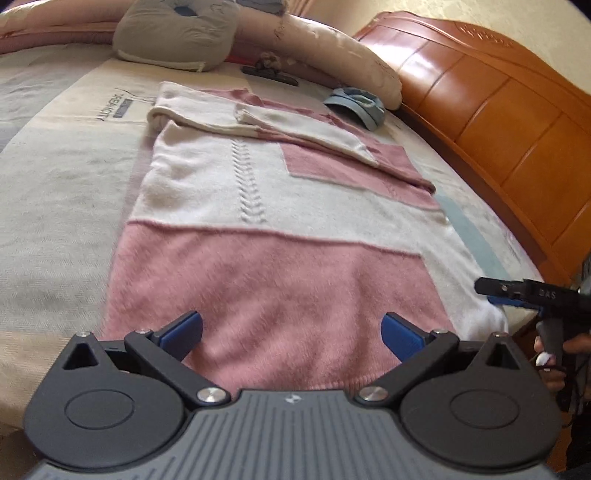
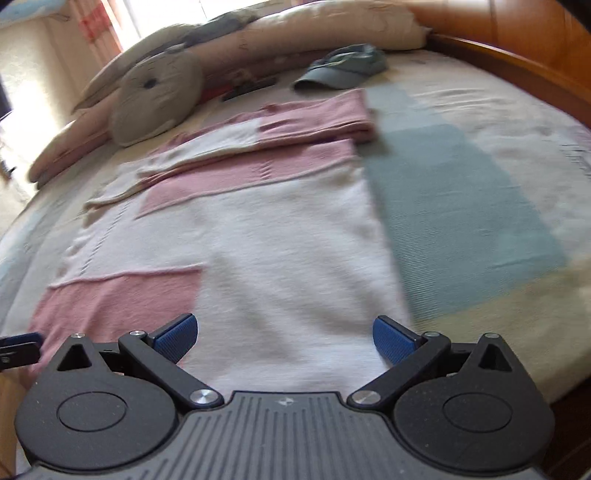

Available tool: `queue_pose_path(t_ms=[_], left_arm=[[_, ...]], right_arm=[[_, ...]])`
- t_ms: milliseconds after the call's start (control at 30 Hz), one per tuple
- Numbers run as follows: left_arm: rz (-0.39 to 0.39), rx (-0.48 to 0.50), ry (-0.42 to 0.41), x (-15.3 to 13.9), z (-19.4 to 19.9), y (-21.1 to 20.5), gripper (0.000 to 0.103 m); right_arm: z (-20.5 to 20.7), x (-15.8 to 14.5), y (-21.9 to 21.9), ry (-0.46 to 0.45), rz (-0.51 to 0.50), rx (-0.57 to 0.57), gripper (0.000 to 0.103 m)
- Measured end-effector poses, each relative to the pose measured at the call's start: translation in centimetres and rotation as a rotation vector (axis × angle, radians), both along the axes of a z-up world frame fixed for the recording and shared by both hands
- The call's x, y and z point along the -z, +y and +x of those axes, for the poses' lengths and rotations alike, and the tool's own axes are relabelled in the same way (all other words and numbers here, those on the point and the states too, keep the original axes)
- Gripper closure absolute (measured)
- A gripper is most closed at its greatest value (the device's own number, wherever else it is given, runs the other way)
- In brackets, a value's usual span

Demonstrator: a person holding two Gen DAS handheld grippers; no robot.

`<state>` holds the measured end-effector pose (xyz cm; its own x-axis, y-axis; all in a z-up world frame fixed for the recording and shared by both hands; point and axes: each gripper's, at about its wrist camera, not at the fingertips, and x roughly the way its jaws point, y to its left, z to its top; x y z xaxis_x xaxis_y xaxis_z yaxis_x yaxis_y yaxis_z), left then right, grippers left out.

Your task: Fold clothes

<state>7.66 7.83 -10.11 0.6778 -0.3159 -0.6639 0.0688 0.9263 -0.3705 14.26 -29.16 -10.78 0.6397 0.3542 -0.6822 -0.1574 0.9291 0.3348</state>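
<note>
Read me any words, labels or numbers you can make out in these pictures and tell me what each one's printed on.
"DREAMCITY": printed on the bedsheet, left of the sweater.
"DAS": on the right gripper body, seen from the left wrist view.
Small emblem on the left gripper housing: a logo, no letters.

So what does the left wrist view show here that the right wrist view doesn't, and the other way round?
Only the left wrist view: the panelled orange wooden headboard, the right gripper seen from the side with a hand on its handle, and the open left gripper over the pink hem.

Only the right wrist view: the sunlit curtain and the open right gripper over the white hem.

Both: the pink and white knitted sweater flat on the bed, the blue cap, the grey round cushion.
</note>
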Motion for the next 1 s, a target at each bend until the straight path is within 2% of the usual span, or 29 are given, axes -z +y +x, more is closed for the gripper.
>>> queue_pose_path(t_ms=[67, 167, 233, 300, 433, 600, 667, 733, 833, 933, 1000], left_arm=[[0.006, -0.002, -0.032, -0.9, 1.5, 0.5, 0.001], [0.03, -0.003, -0.059, -1.6, 4.4, 0.9, 0.001], [0.035, -0.002, -0.064, -1.4, 5.9, 1.0, 0.001], [0.056, -0.024, -0.046, -0.7, 6.7, 1.5, 0.001], [0.041, -0.063, -0.009, 1.7, 6.4, 3.3, 0.001], [0.052, -0.04, -0.036, 0.3, 6.0, 3.3, 0.001], [0.044, -0.014, -0.067, -0.4, 7.1, 3.2, 0.001], [0.054, 0.0, -0.077, -0.7, 9.0, 3.0, 0.001], [0.04, -0.016, -0.051, 0.1, 12.1, 3.2, 0.001], [0.022, -0.083, -0.037, 1.5, 13.2, 4.2, 0.001], [-0.013, -0.099, -0.048, 1.8, 12.6, 5.0, 0.001]], right_arm=[[0.4, -0.7, -0.4, -0.02, 0.007, 0.018, 0.0], [2.3, -1.5, 1.1, -0.056, 0.01, -0.021, 0.0], [4.0, -1.1, 2.4, -0.044, 0.013, -0.043, 0.0], [5.3, 0.3, 3.3, 0.009, 0.001, -0.038, 0.0], [4.8, 1.8, 3.3, -0.033, -0.035, -0.047, 0.0], [4.7, 1.4, 3.5, -0.056, -0.074, -0.079, 0.0], [5.7, 0.7, 3.5, -0.062, -0.055, -0.061, 0.0], [7.4, -0.3, 3.3, -0.105, -0.038, -0.043, 0.0], [10.7, -1.0, 3.7, -0.135, -0.014, -0.026, 0.0], [13.3, -0.1, 3.8, -0.118, 0.01, -0.03, 0.0], [13.9, 1.5, 3.0, -0.089, -0.02, 0.015, 0.0]])
